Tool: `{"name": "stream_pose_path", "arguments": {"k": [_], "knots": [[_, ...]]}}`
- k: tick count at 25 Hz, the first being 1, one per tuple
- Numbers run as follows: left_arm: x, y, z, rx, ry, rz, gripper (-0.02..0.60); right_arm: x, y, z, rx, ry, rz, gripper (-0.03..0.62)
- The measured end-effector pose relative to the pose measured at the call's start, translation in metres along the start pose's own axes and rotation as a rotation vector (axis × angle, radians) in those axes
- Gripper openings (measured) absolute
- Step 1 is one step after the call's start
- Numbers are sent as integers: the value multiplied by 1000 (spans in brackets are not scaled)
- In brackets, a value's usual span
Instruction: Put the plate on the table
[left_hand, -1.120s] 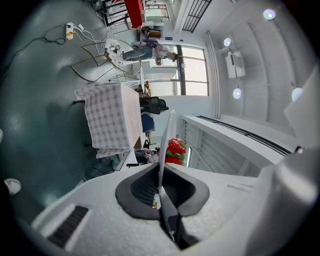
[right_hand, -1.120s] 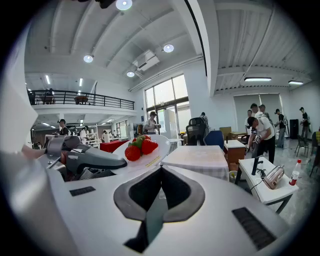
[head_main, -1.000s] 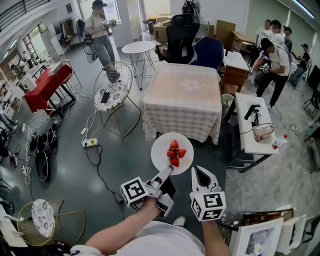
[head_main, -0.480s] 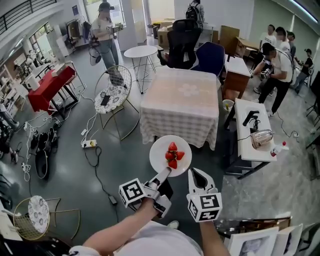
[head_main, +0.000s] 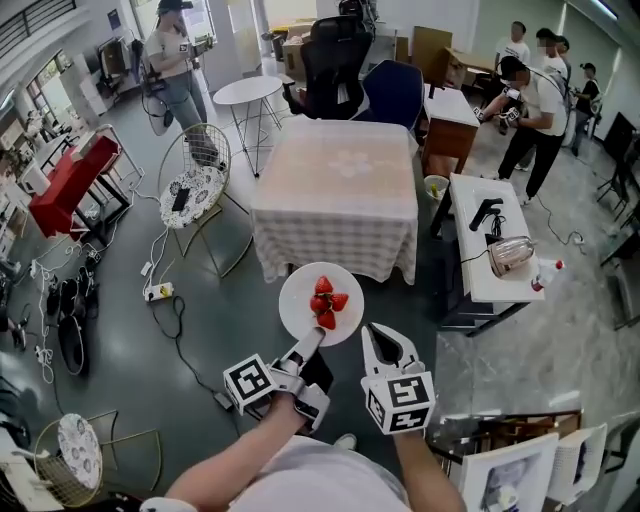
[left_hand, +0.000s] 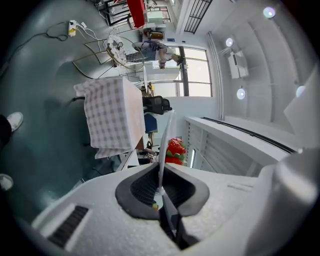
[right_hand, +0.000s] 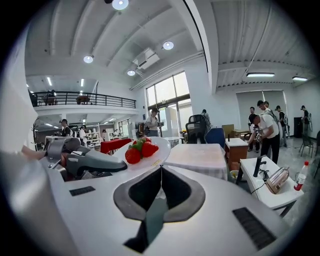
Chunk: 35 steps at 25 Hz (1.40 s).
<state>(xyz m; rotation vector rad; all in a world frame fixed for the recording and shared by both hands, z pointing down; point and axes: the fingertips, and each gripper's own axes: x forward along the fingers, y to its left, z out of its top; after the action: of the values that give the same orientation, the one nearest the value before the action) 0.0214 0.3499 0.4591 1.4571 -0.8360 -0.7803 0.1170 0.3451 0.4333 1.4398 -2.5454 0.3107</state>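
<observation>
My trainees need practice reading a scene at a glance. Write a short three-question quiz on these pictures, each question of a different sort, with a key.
1. Which gripper holds the plate? A left, B right, C both.
2. Fill in: the plate carries ____.
3. True or false: the plate already rests on the table.

Key
1. A. The left gripper pinches the rim; the right gripper is shut and empty.
2. Strawberries.
3. False. It is held in the air, off the table.
</observation>
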Motion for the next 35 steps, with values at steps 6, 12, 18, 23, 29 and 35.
{"name": "stream_pose_path", "arguments": {"k": [6, 12, 18, 23, 29, 35], "knots": [[30, 12, 46, -28, 31, 13, 21, 54, -1, 5, 16, 34, -22, 5], [55, 18, 113, -50, 57, 16, 21, 119, 11, 22, 11, 64, -50, 5], [67, 25, 170, -83, 87, 14, 21, 175, 29, 39, 0, 81, -73, 5], [78, 31, 206, -93, 115, 23, 21, 211, 38, 51, -1, 88, -103, 5], [95, 30, 225, -94, 145, 0, 21, 233, 37, 57, -17, 93, -136, 5], [108, 36, 237, -111, 147, 8, 21, 251, 29, 59, -22, 92, -143, 5]]}}
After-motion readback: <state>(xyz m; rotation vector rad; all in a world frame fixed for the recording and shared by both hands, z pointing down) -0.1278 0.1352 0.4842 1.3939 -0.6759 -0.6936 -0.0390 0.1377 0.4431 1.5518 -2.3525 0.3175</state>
